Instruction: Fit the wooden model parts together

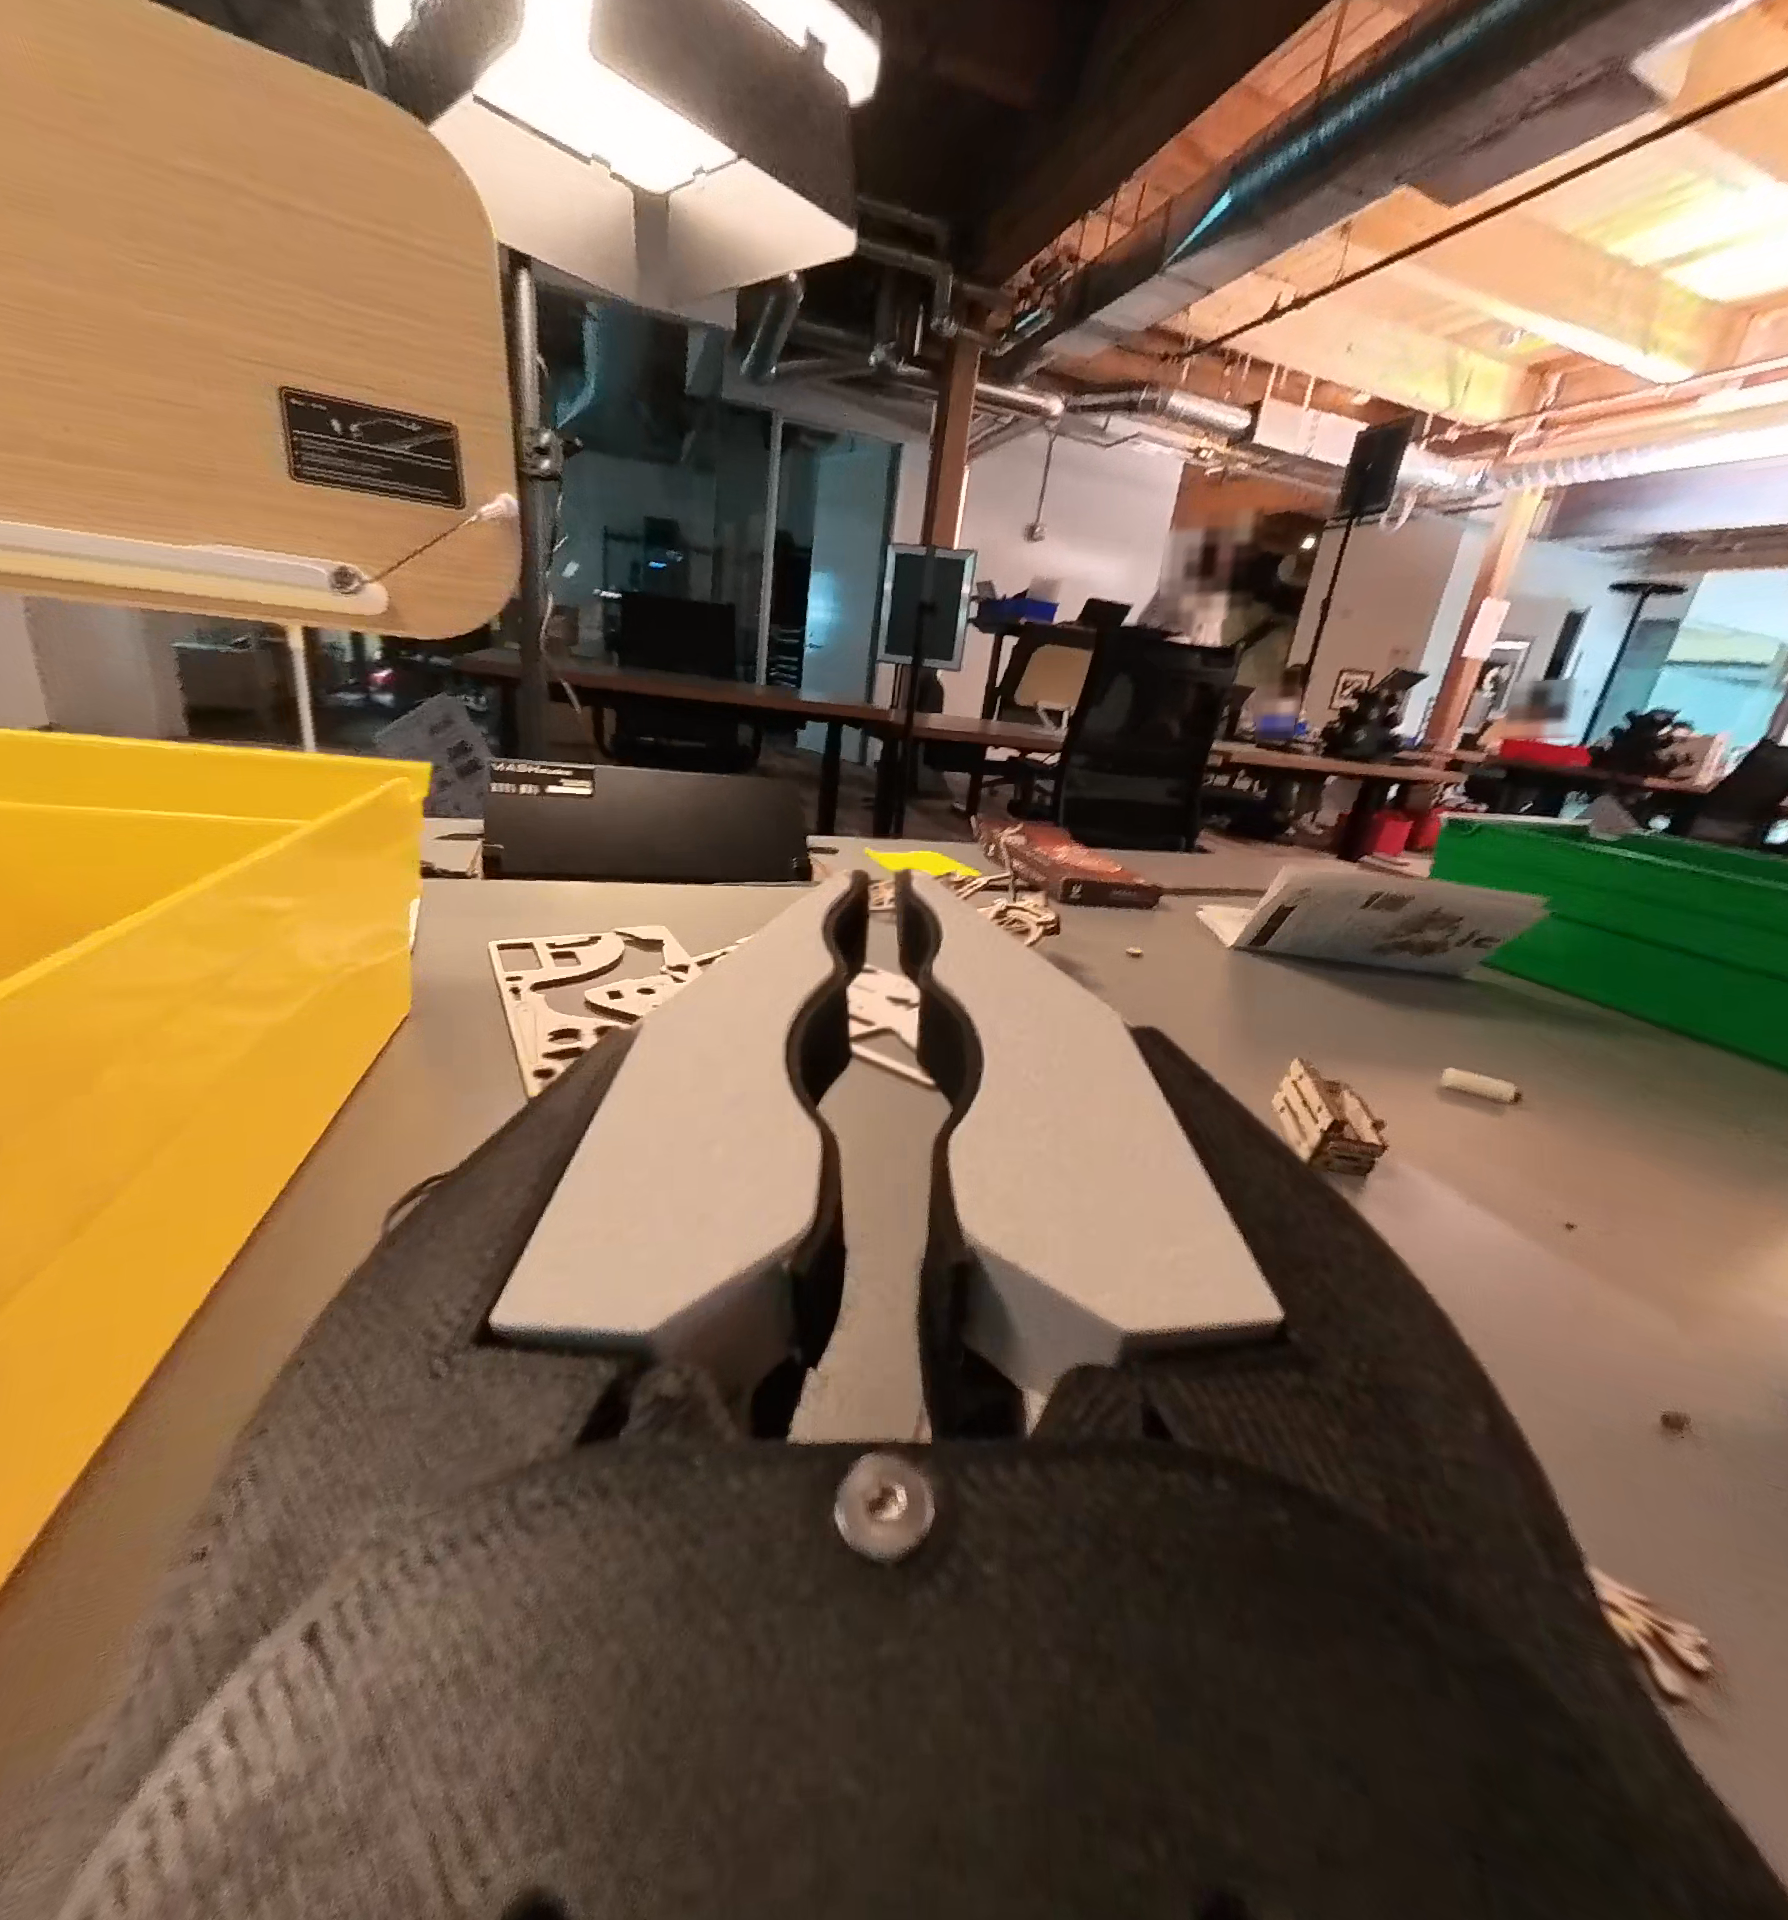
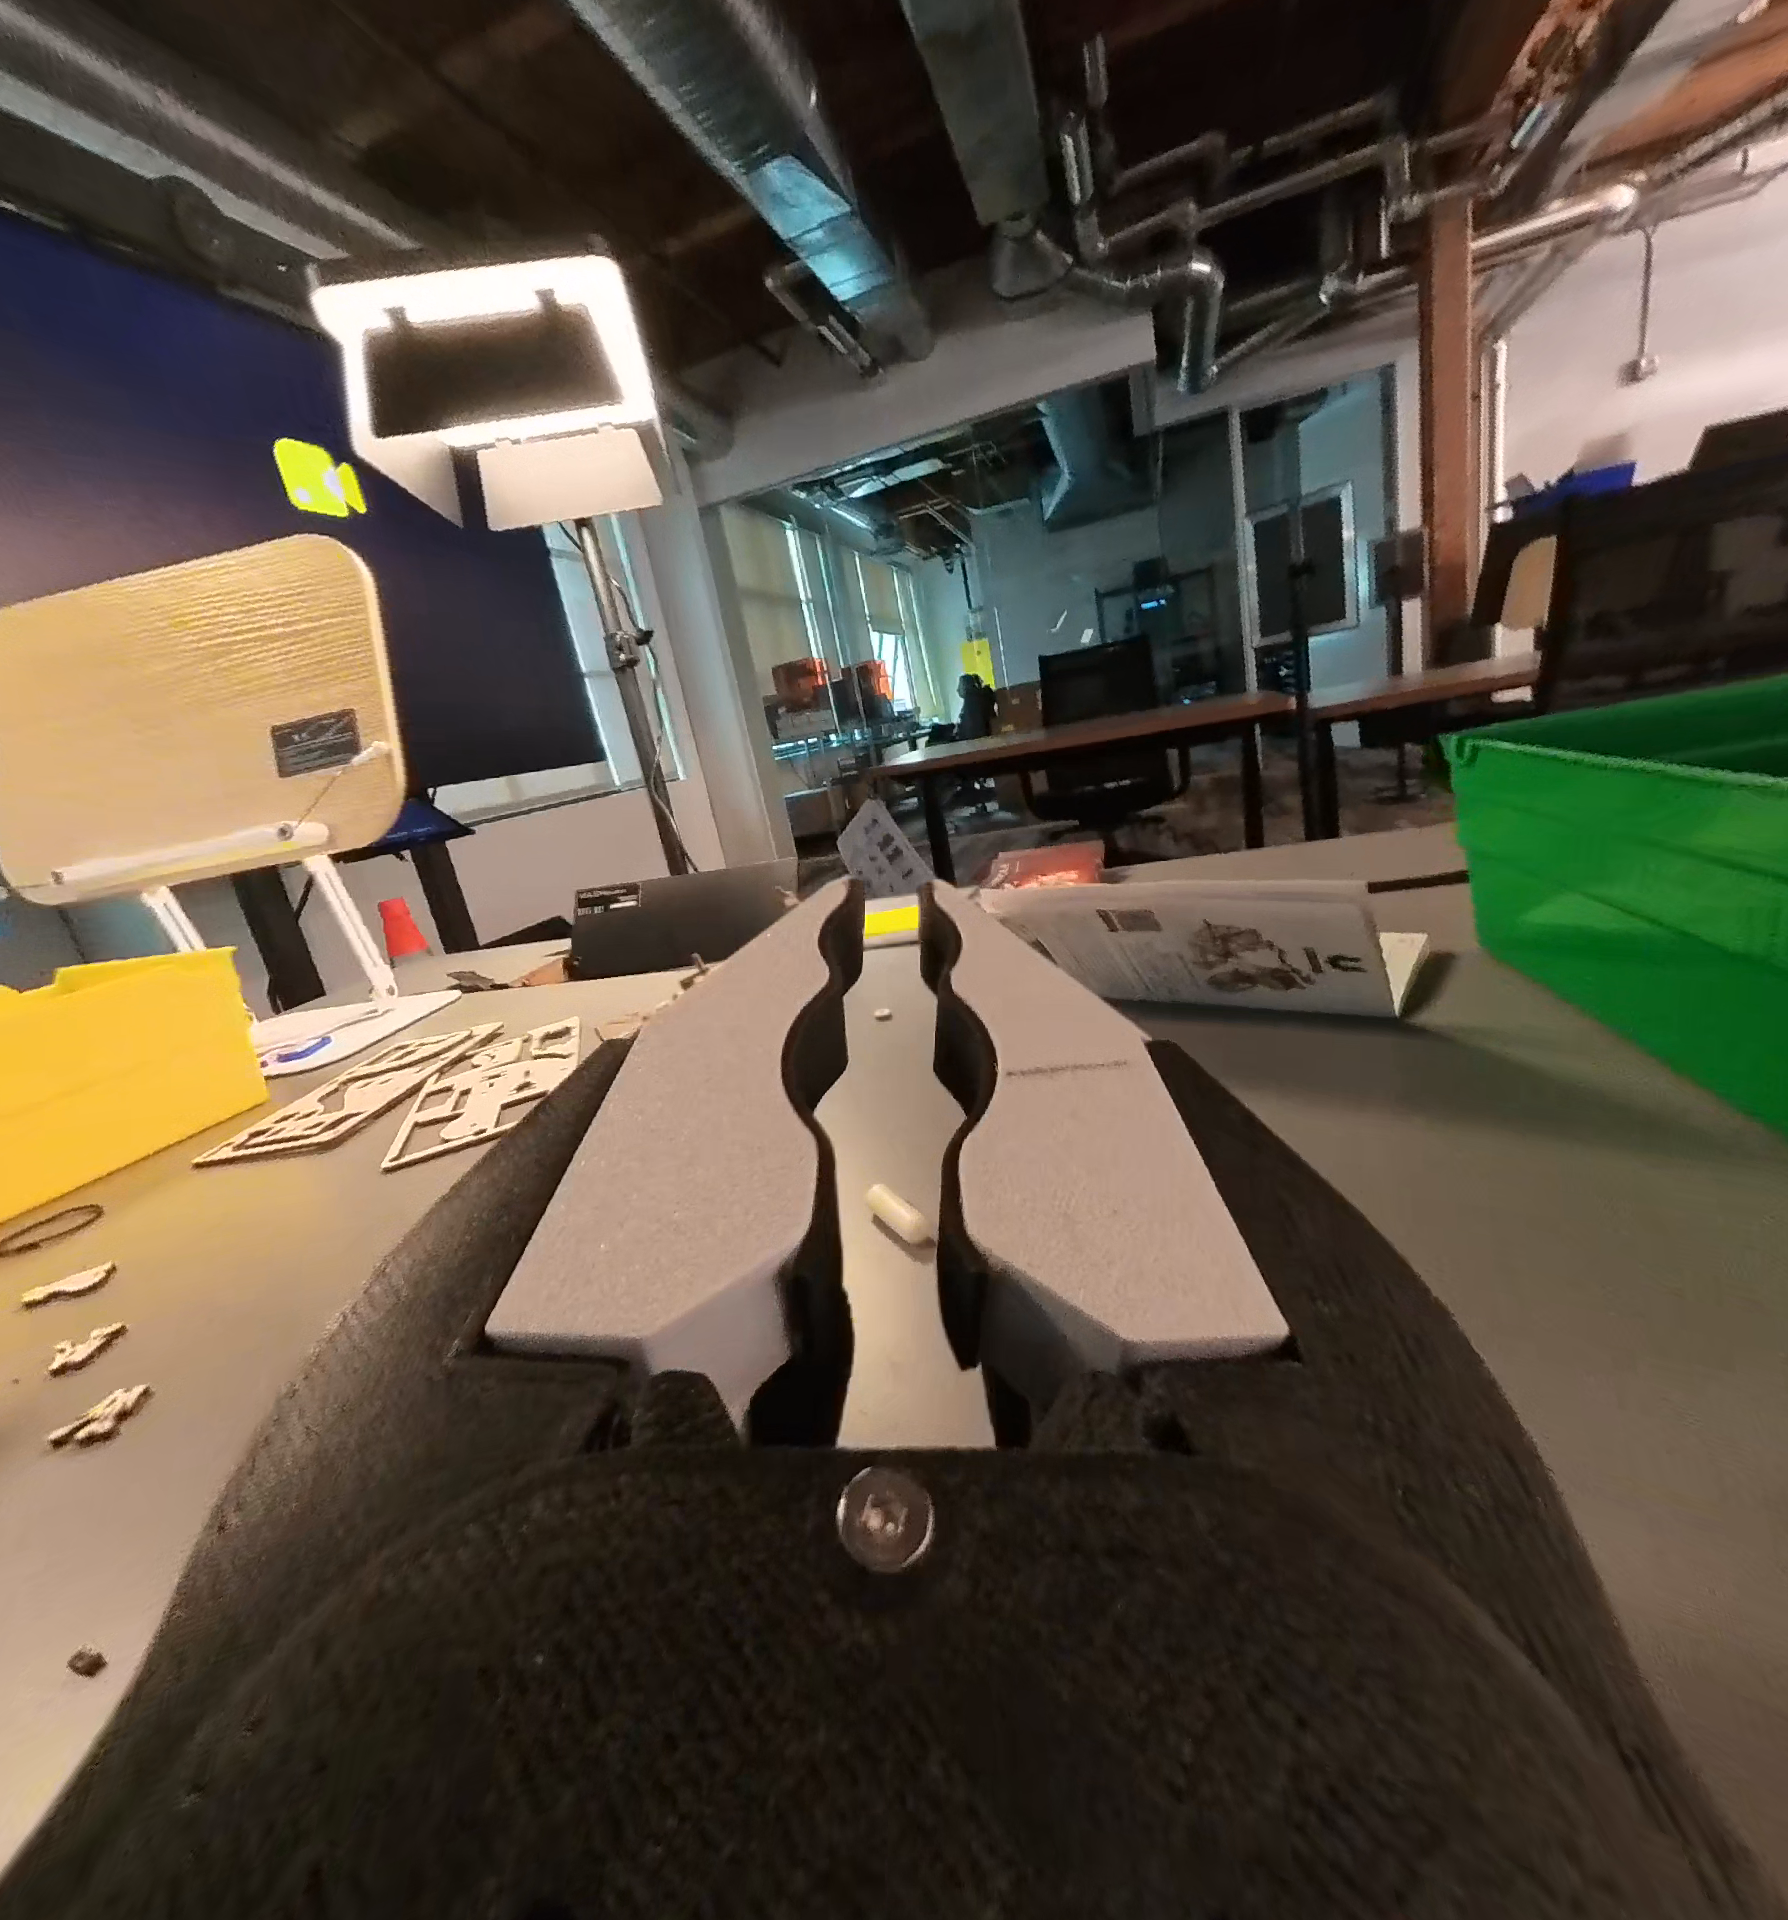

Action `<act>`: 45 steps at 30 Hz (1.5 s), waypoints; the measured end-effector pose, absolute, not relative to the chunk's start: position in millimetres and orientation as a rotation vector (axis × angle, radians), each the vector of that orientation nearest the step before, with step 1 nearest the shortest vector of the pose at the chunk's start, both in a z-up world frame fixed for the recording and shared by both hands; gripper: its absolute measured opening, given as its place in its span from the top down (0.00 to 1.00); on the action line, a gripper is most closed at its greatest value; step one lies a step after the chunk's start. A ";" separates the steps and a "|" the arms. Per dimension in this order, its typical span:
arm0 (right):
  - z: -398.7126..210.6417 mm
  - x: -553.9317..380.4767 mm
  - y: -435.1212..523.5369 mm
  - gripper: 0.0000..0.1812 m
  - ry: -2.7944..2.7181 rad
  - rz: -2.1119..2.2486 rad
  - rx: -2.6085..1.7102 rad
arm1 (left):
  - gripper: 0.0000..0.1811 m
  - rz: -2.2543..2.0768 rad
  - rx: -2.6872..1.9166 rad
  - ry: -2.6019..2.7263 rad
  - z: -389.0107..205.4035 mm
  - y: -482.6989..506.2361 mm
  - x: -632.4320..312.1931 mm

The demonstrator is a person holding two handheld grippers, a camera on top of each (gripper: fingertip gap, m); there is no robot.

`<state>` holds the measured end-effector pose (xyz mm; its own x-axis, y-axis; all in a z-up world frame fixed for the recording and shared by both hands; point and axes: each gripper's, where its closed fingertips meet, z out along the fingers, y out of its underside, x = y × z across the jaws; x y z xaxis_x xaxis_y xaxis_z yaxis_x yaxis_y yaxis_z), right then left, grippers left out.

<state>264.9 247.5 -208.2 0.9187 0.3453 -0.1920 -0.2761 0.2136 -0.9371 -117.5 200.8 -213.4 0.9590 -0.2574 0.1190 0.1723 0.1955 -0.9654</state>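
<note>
Laser-cut wooden sheets [image 1: 599, 987] with emptied cut-outs lie flat on the grey table, left of my left gripper's fingers; they also show in the right wrist view [image 2: 391, 1091]. A small assembled wooden block [image 1: 1326, 1117] stands to the right. More wooden parts [image 1: 1004, 904] lie just past the fingertips. Loose small wooden pieces [image 2: 90, 1351] lie at the left. My left gripper [image 1: 877, 883] is low over the table, empty, with a narrow gap. My right gripper [image 2: 890, 896] is empty and slightly open. A white peg [image 2: 898, 1214] lies on the table below the gap between its fingers.
A yellow bin [image 1: 142, 1039] stands at the left and a green bin [image 2: 1659, 914] at the right. An instruction booklet [image 2: 1212, 956] lies open ahead. A black box [image 1: 651, 826], a brown box [image 1: 1066, 862] and a wood-look stand [image 2: 183, 717] are at the back. A rubber band [image 2: 46, 1228] lies at the left. One gripper's finger ends stand about 40 cm off the other's. The small assembled wooden block [image 1: 1326, 1117] lies around 20 cm away from my right fingertips.
</note>
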 end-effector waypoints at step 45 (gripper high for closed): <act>-211.7 40.5 160.9 1.00 -1.445 -0.249 -1.592 | 1.00 0.688 -1.882 0.767 -251.8 294.6 -32.6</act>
<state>40.5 160.9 -211.7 0.2841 0.6707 0.6851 0.8613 0.1355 -0.4898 -32.6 294.6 -251.8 0.6440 -0.2153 -0.7341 -0.7533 -0.3461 -0.5593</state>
